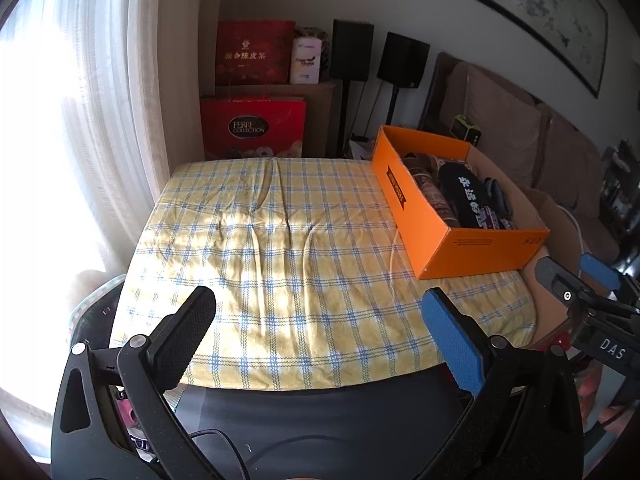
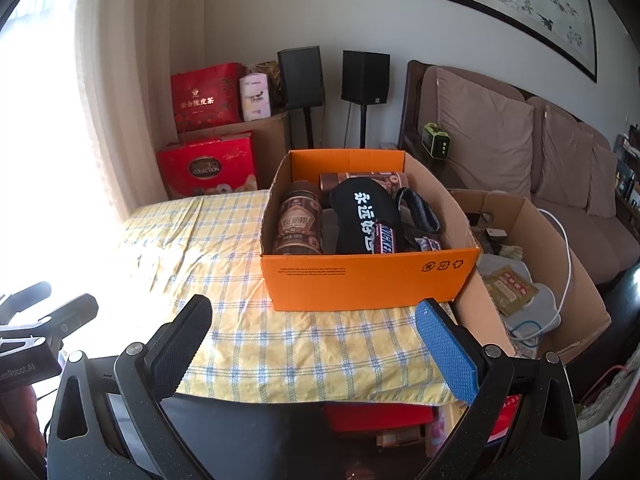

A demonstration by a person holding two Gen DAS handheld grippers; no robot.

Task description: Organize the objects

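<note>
An orange cardboard box (image 2: 368,280) stands on the right part of a table with a yellow checked cloth (image 2: 224,280). Inside lie two brown cans (image 2: 298,224), a black cloth with white characters (image 2: 362,210), a Snickers bar (image 2: 385,238) and a dark strap (image 2: 420,210). The box also shows in the left wrist view (image 1: 432,224). My left gripper (image 1: 316,312) is open and empty above the near edge of the cloth (image 1: 280,240). My right gripper (image 2: 314,316) is open and empty just in front of the box.
An open brown carton (image 2: 560,280) with a white cable and packets stands right of the table. A brown sofa (image 2: 520,152) lies behind. Red gift bags (image 2: 208,168), two black speakers (image 2: 364,76) and a curtain (image 1: 100,100) are at the back and left.
</note>
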